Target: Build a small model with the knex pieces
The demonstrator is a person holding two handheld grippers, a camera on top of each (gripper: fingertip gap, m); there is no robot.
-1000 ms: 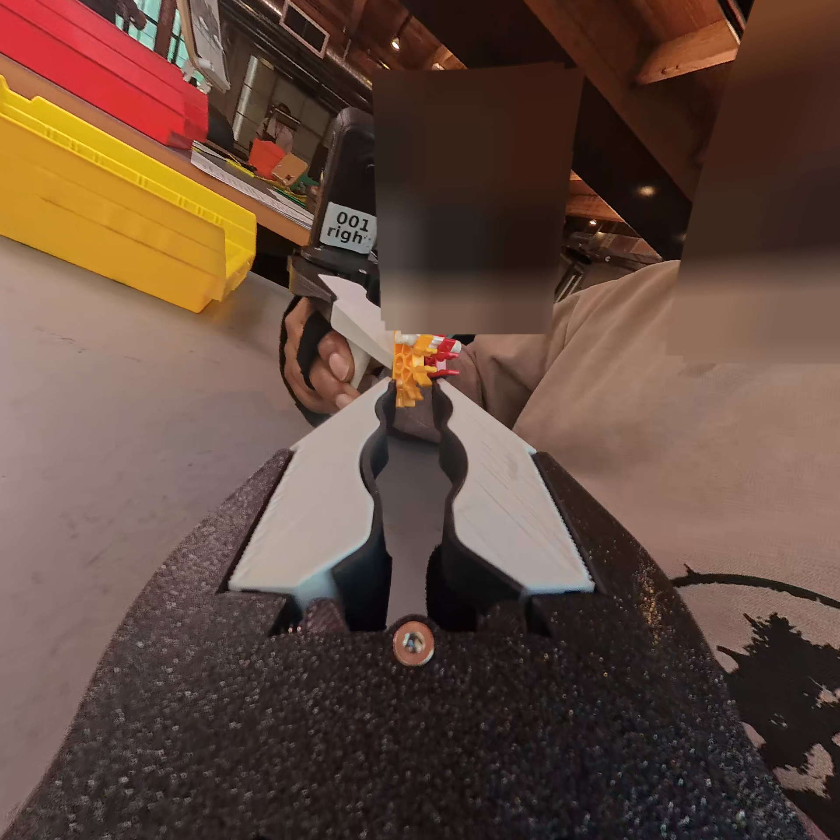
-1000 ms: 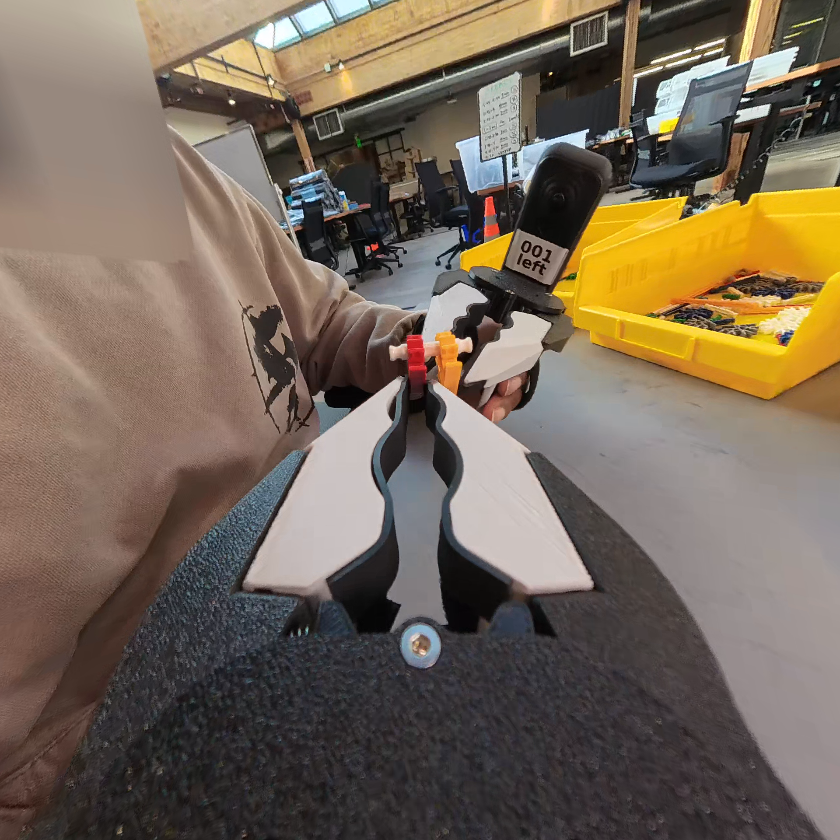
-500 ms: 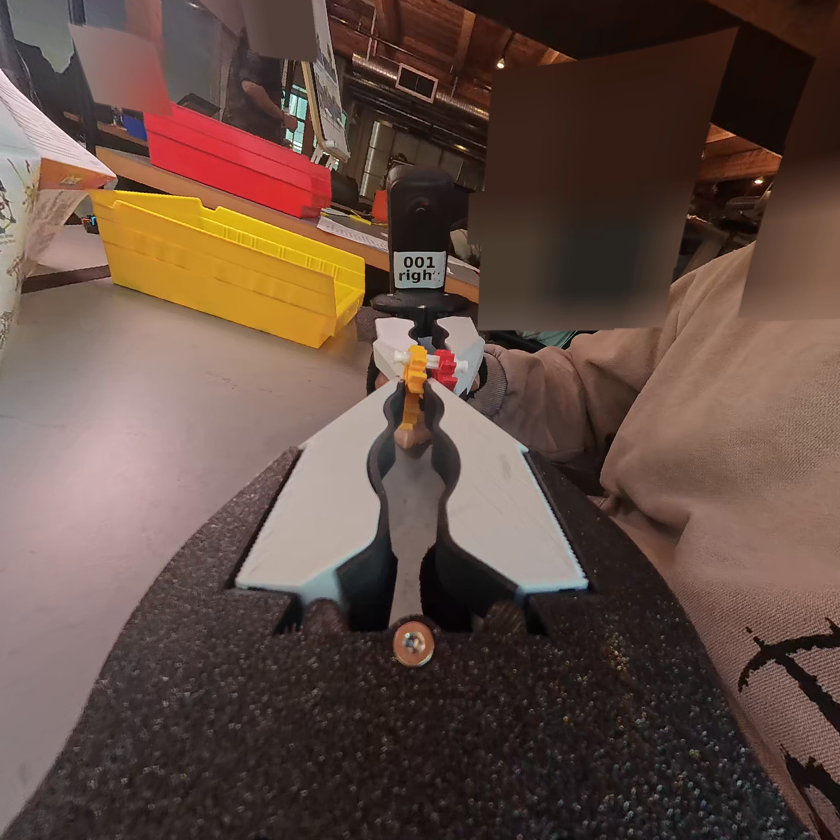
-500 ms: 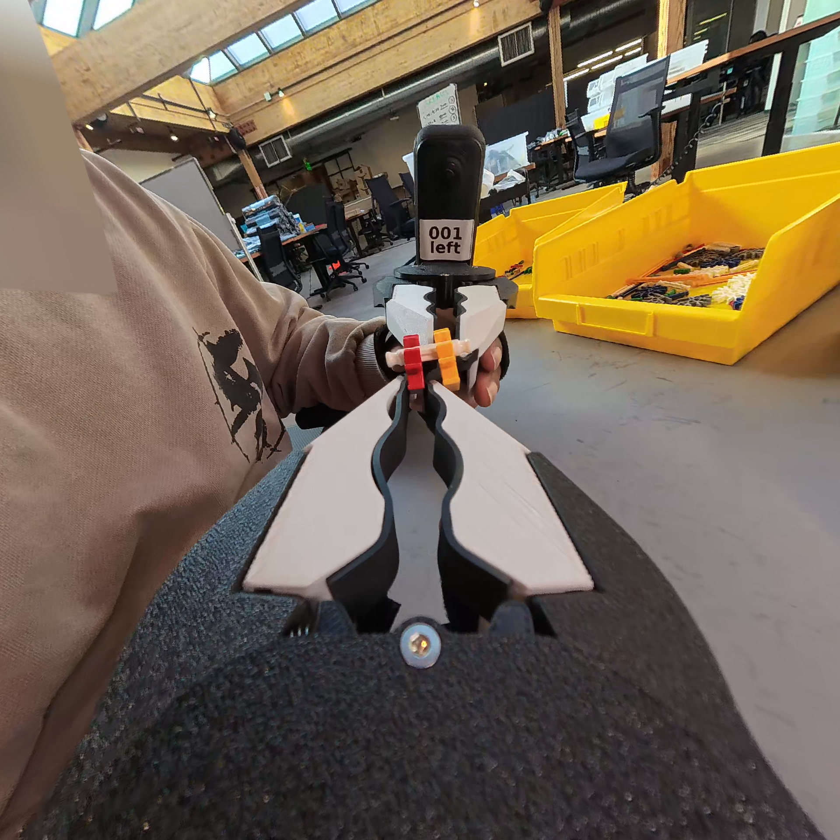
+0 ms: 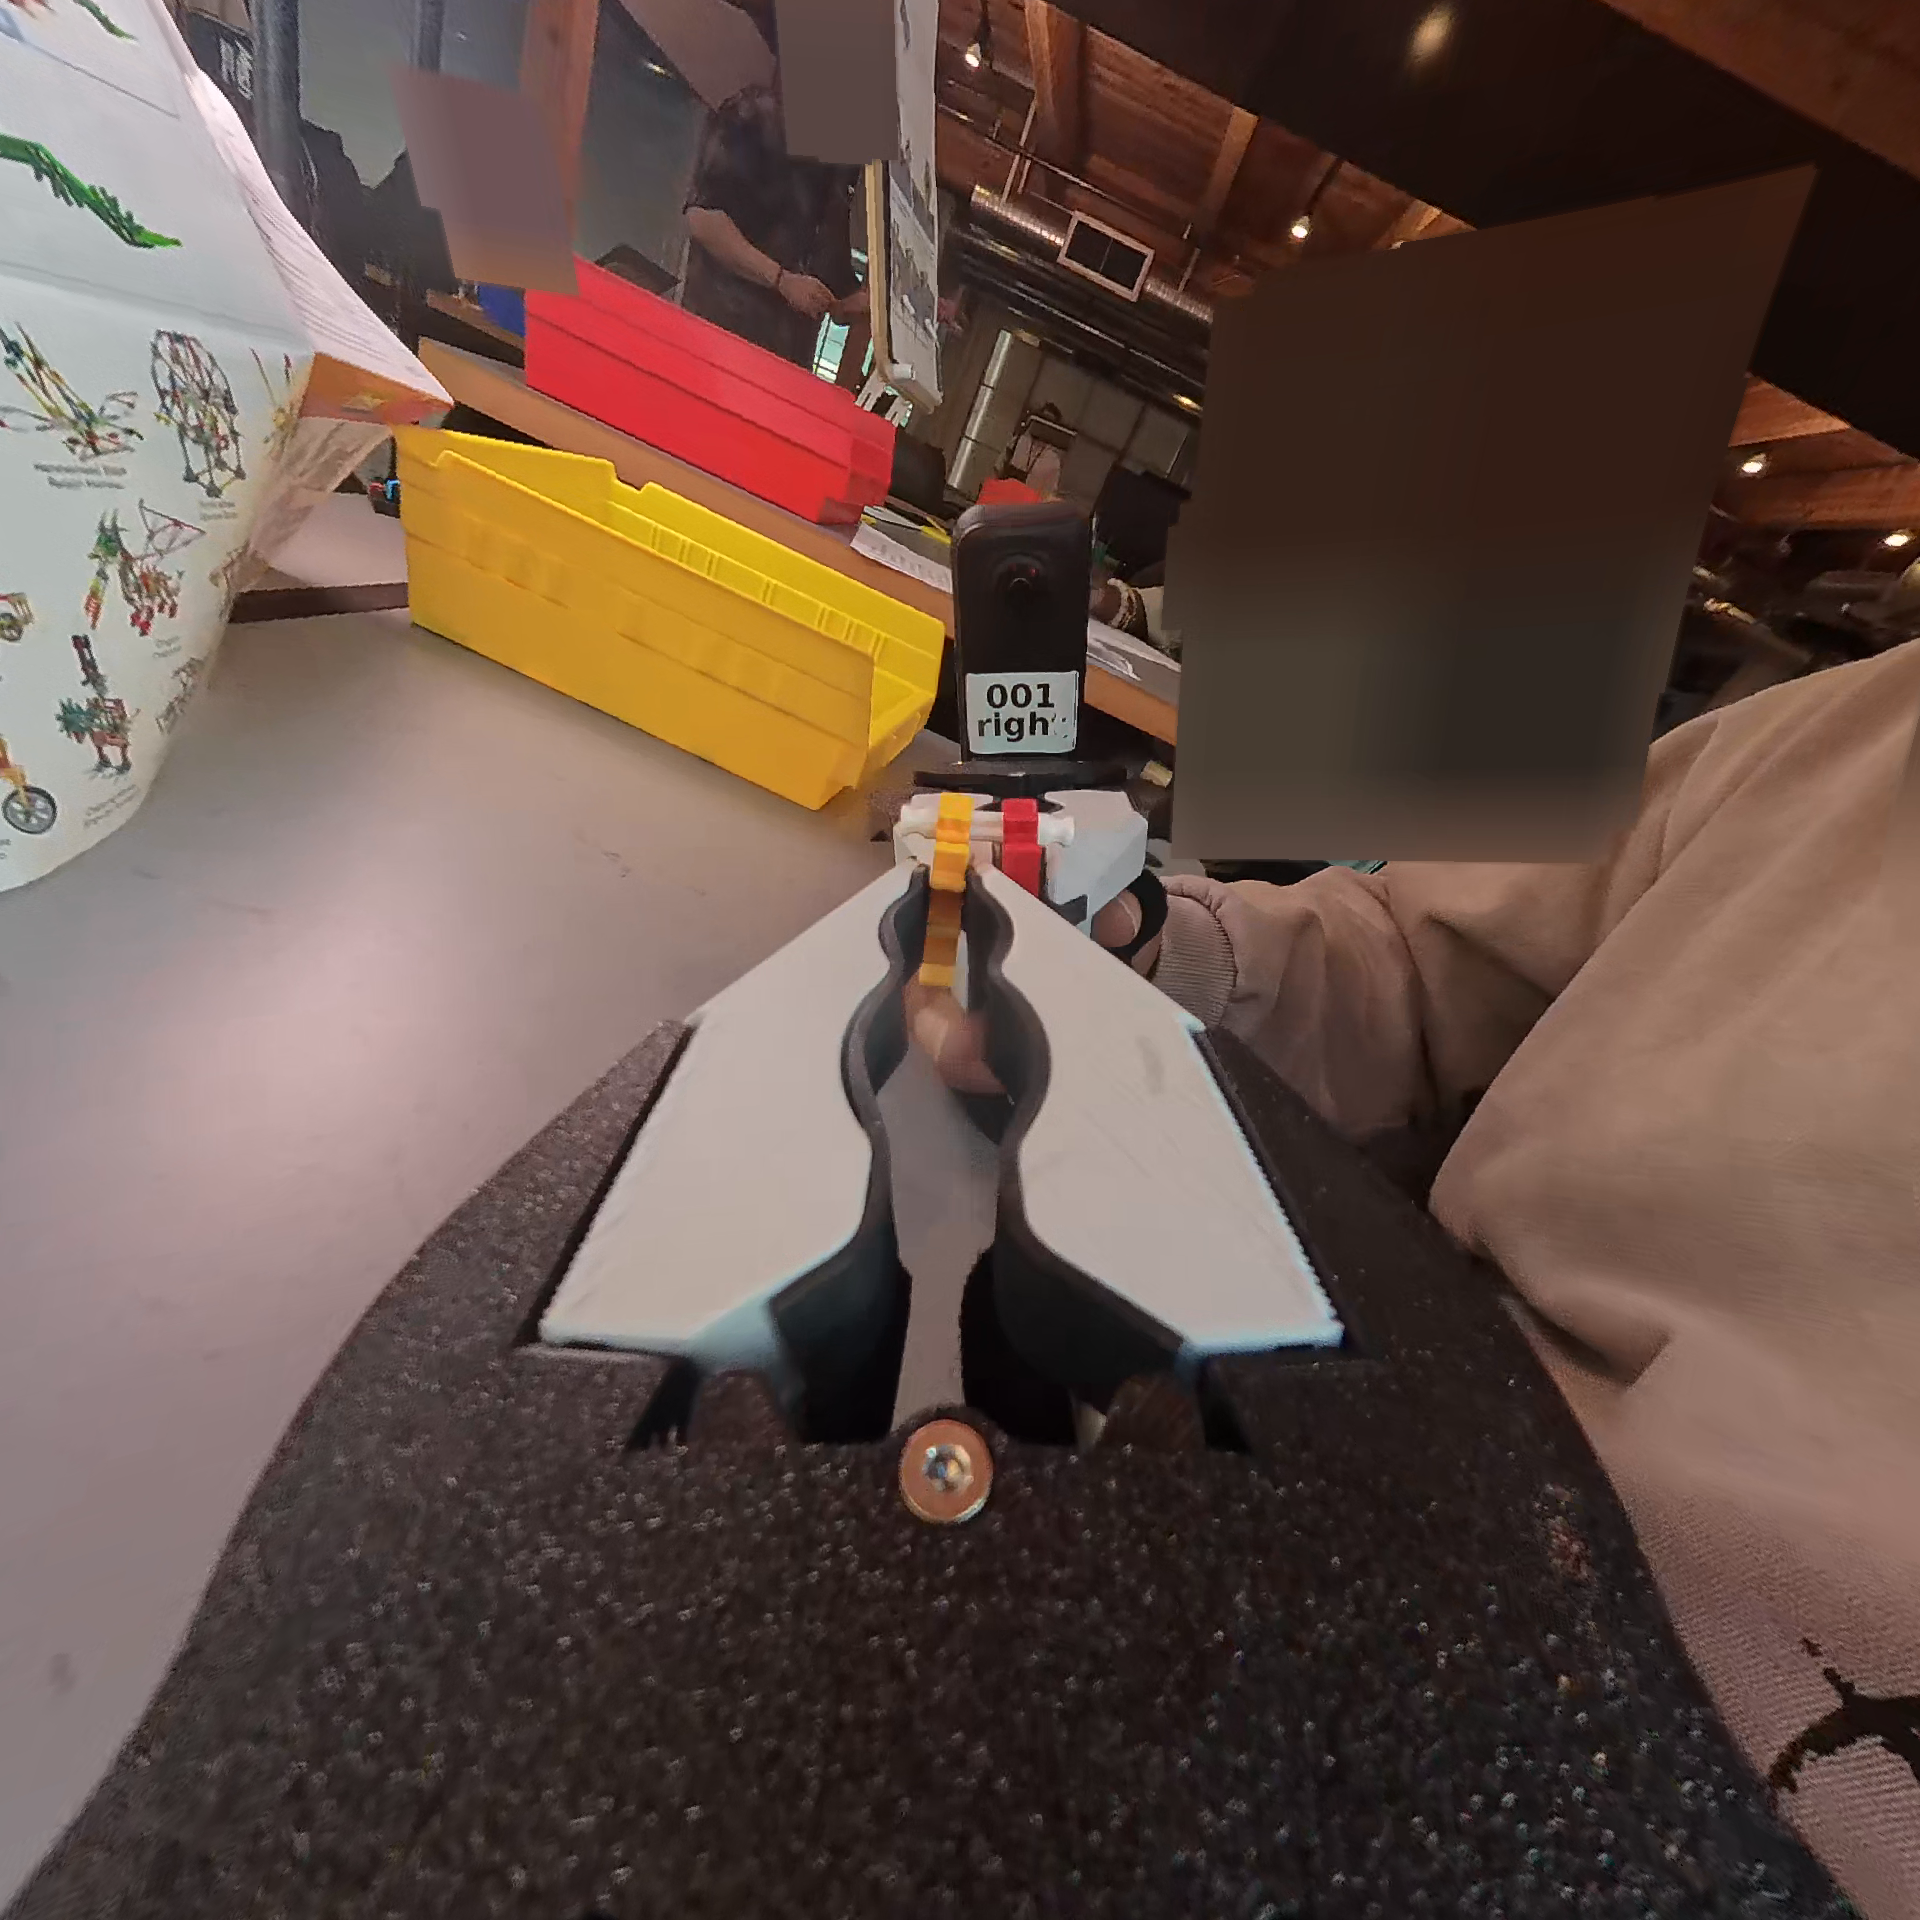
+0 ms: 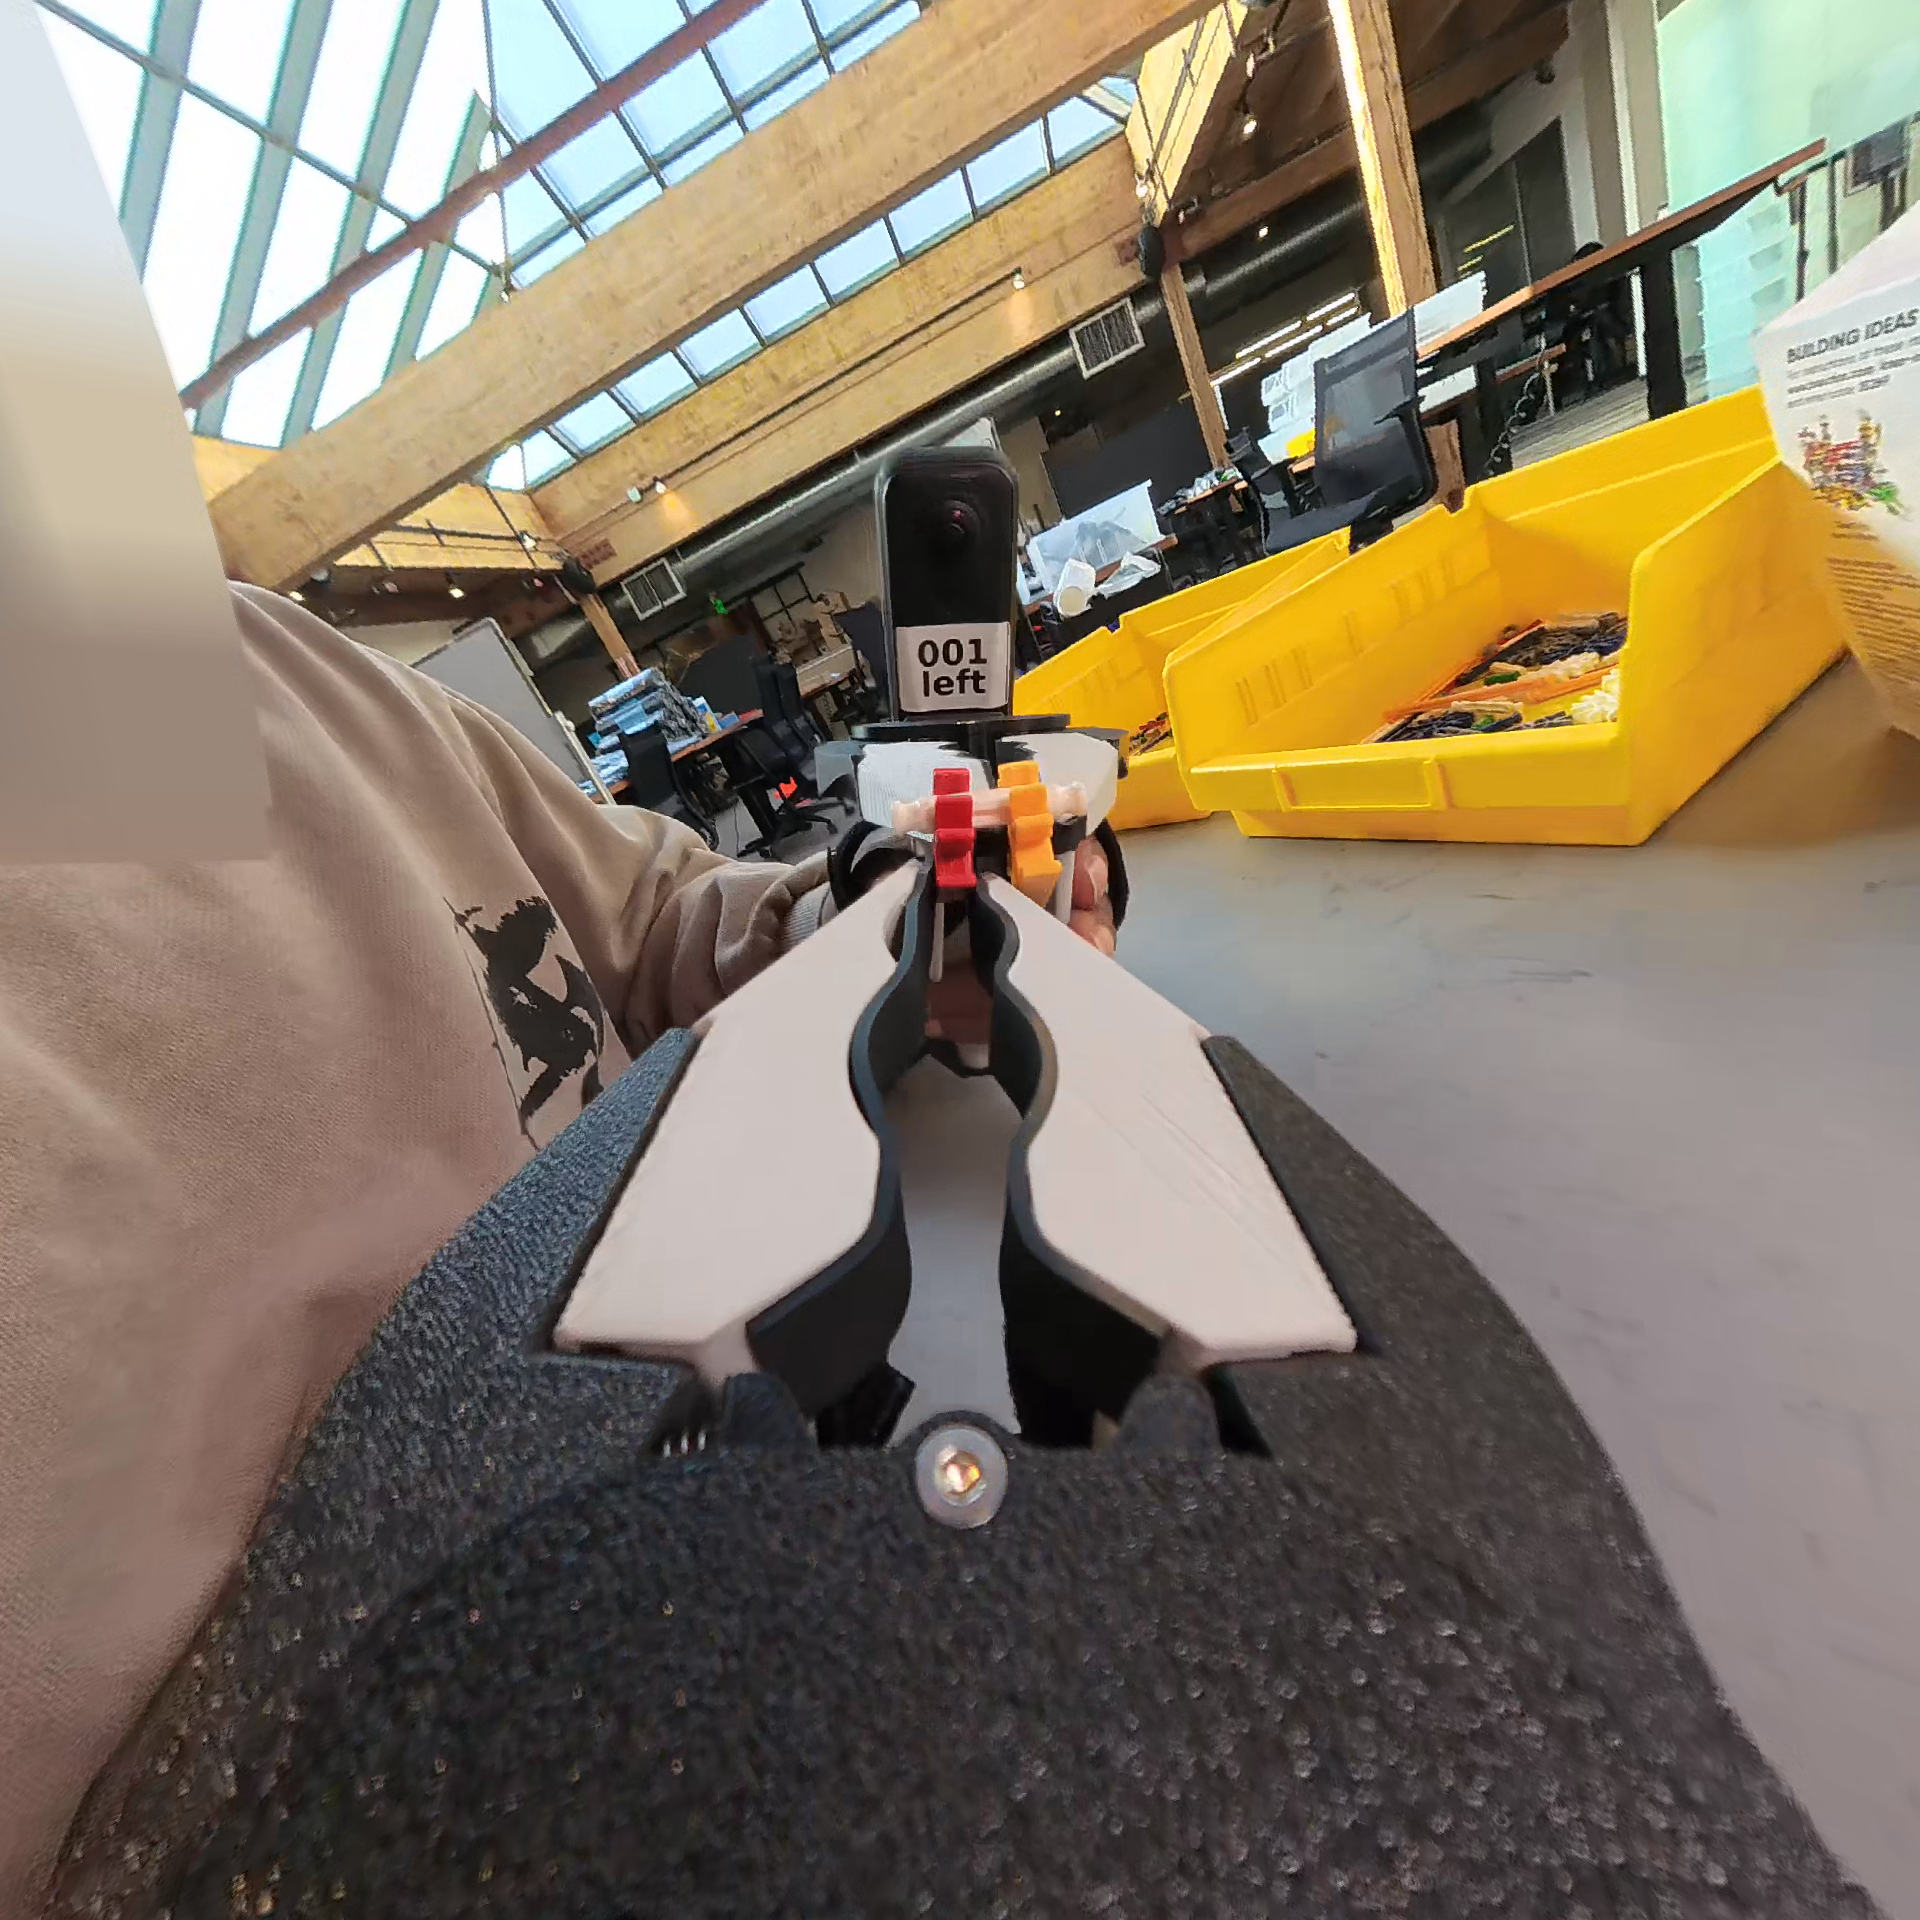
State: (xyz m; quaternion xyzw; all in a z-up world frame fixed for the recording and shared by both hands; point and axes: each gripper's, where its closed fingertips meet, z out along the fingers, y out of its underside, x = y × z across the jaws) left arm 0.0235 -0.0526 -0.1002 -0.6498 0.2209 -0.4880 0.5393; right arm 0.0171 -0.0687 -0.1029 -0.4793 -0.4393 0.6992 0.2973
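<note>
A small toy assembly hung above the worktop (image 5: pixel 312 1039): an orange gear (image 5: pixel 948 894) and a red gear (image 6: pixel 952 831) stood upright, side by side, slightly apart, on one white rod (image 6: pixel 1070 798). The left claw (image 5: pixel 948 883) pinched the orange gear; the right claw (image 6: pixel 952 878) pinched the red.

Open grey counter (image 6: pixel 1507 1039) on the right wrist view's right side; yellow bins (image 6: pixel 1455 727) and a printed box (image 5: pixel 114 520) border its far edge.

Bright skylight (image 6: pixel 312 208) daylight, wide-angle edge distortion, slightly blurred foreground
</note>
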